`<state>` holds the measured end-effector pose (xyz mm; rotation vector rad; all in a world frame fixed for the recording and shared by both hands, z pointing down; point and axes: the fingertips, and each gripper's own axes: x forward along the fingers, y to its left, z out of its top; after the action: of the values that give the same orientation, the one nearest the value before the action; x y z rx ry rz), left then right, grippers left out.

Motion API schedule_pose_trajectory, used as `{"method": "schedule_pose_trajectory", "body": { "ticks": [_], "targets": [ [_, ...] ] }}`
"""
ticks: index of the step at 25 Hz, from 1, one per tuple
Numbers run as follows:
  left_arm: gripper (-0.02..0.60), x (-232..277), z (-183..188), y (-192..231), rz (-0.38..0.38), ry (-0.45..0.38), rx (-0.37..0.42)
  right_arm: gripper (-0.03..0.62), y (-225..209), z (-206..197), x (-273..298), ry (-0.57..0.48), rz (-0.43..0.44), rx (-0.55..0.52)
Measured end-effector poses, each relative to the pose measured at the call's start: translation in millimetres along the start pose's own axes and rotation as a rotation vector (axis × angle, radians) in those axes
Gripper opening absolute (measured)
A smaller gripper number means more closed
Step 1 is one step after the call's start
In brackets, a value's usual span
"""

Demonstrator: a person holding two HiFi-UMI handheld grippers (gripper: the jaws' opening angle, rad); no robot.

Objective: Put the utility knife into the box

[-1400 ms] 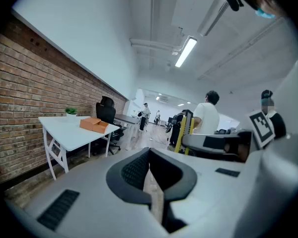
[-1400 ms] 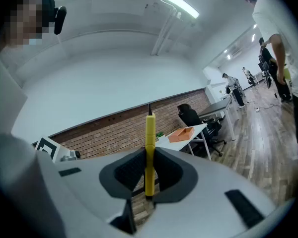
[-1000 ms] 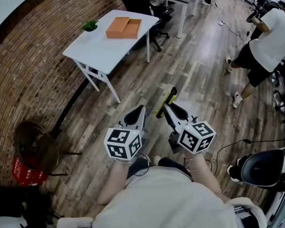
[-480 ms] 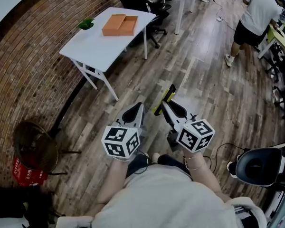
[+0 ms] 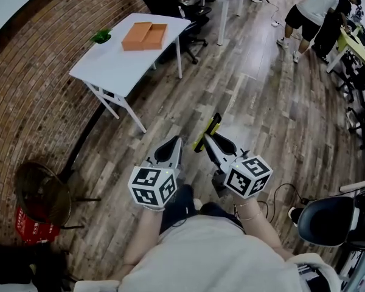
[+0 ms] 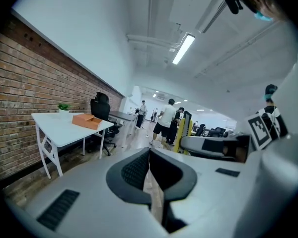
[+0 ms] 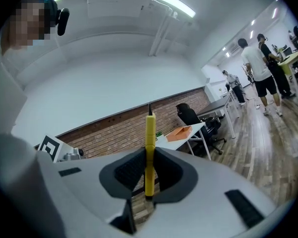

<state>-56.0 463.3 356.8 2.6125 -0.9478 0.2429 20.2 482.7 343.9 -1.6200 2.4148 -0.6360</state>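
- Your right gripper [image 5: 212, 143] is clamped on a slim yellow utility knife [image 5: 207, 132] with a dark tip. Its dark ribbed pads [image 7: 130, 171] press the handle from both sides.
- In the right gripper view, the knife [image 7: 149, 148] stands upright between the pads. Its lower end sits deep in the jaws and its upper half rises past the fingertips.
- Your left gripper [image 5: 170, 149] sits just beside the right one, its jaws closed together with nothing between them.
- The shallow, open orange box [image 5: 145, 35] rests on a white rectangular table [image 5: 112, 72] by the brick wall. It is well ahead of both sets of fingertips and off to their left, far from the knife.
- Both grippers hang over the wooden plank floor [image 5: 255, 102], close in front of your body.
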Motion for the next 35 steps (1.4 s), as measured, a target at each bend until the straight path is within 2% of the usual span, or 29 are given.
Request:
{"method": "schedule_pose_trajectory", "body": {
  "ticks": [4,9,15,24,30,35],
  "targets": [
    [0.008,15,1,8,-0.006,0.013,-0.007,0.054,-15,-3,9,0.019,-0.011,0.022],
    [0.008,47,22,32,-0.040,-0.003,0.026,0.054,-34,5,44,0.010,-0.027,0.021],
    [0.008,103,57,106,-0.043,-0.015,0.008,0.054,-65,33,126,-0.007,-0.038,-0.010],
    [0.008,169,142,225,-0.050,-0.084,-0.003,0.054,-89,97,257,-0.042,-0.073,-0.080],
    [0.007,201,146,280,-0.059,-0.032,-0.020,0.054,-110,95,315,-0.017,-0.106,-0.055],
    [0.007,219,149,314,-0.047,-0.016,-0.054,0.054,-122,93,353,0.030,-0.094,-0.050]
  ]
}}
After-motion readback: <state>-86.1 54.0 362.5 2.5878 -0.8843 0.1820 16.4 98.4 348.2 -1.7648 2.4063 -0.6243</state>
